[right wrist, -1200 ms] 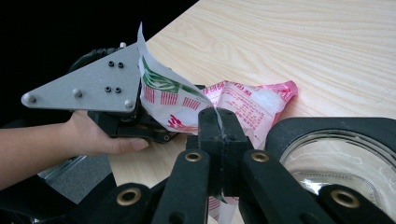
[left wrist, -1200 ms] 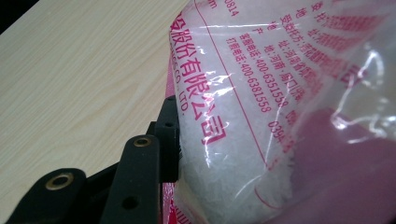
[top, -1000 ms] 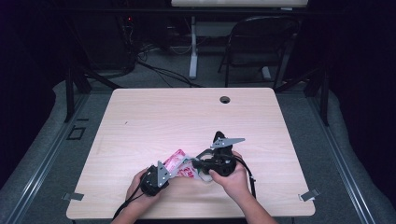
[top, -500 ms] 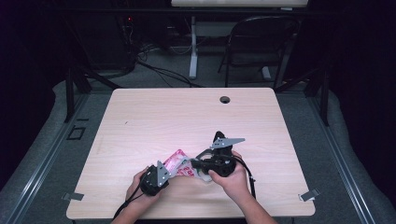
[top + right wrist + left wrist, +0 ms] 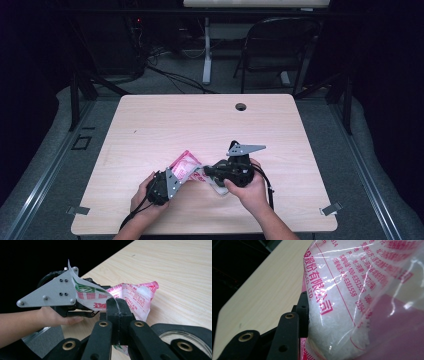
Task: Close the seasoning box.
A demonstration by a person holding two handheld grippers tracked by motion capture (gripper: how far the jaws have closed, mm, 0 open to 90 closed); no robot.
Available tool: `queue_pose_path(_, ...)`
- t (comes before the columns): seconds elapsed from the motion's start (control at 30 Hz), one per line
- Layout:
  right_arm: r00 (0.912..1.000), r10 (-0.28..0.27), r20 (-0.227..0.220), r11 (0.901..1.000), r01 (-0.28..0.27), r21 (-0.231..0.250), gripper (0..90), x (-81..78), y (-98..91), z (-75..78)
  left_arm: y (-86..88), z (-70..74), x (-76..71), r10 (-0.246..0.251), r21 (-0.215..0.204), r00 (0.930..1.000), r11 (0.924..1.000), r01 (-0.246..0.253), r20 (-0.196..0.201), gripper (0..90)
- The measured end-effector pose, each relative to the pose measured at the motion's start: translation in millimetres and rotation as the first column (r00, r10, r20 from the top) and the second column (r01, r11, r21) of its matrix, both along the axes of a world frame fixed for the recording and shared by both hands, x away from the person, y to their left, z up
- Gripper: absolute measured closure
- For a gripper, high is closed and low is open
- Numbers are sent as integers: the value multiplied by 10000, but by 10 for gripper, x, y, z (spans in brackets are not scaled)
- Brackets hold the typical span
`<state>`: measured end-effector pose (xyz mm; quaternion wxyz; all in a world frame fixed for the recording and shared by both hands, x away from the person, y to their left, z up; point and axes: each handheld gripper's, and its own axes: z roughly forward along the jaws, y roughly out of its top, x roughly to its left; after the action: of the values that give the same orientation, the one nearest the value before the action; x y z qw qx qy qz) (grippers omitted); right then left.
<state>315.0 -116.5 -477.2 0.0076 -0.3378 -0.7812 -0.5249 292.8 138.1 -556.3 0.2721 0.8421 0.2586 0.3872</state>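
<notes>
A pink-printed plastic bag (image 5: 186, 165) of white granules was held low in the frame's centre, over the tabletop (image 5: 210, 125). The right gripper (image 5: 117, 312) fingers were clamped on its edge; the left gripper (image 5: 172, 181) fingers were pressed around its body.

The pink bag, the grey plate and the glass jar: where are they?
pink bag (image 5: 136, 296), right gripper view, on its printed side.
grey plate (image 5: 48, 293), right gripper view, on its flat face.
glass jar (image 5: 175, 340), right gripper view, on its rim.
</notes>
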Motion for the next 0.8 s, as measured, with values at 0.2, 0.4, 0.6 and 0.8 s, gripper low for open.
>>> queue_pose_path(0.2,9993,-227,286,9994,219,284,900,4,-61,76,-72,91,50,4,148,9984,9999,-13,558,643)
queue_pose_path(0.4,9985,-431,349,9978,413,517,900,19,-143,109,-141,142,86,-80,358,9960,9993,48,890,643)
queue_pose_path(0.6,9972,-639,400,9959,611,671,900,18,-200,122,-188,176,109,-233,543,9917,9984,165,1262,644)
queue_pose_path(0.8,9946,-862,576,9944,824,662,900,2,-238,139,-215,210,121,-489,1046,9812,9941,296,1866,644)
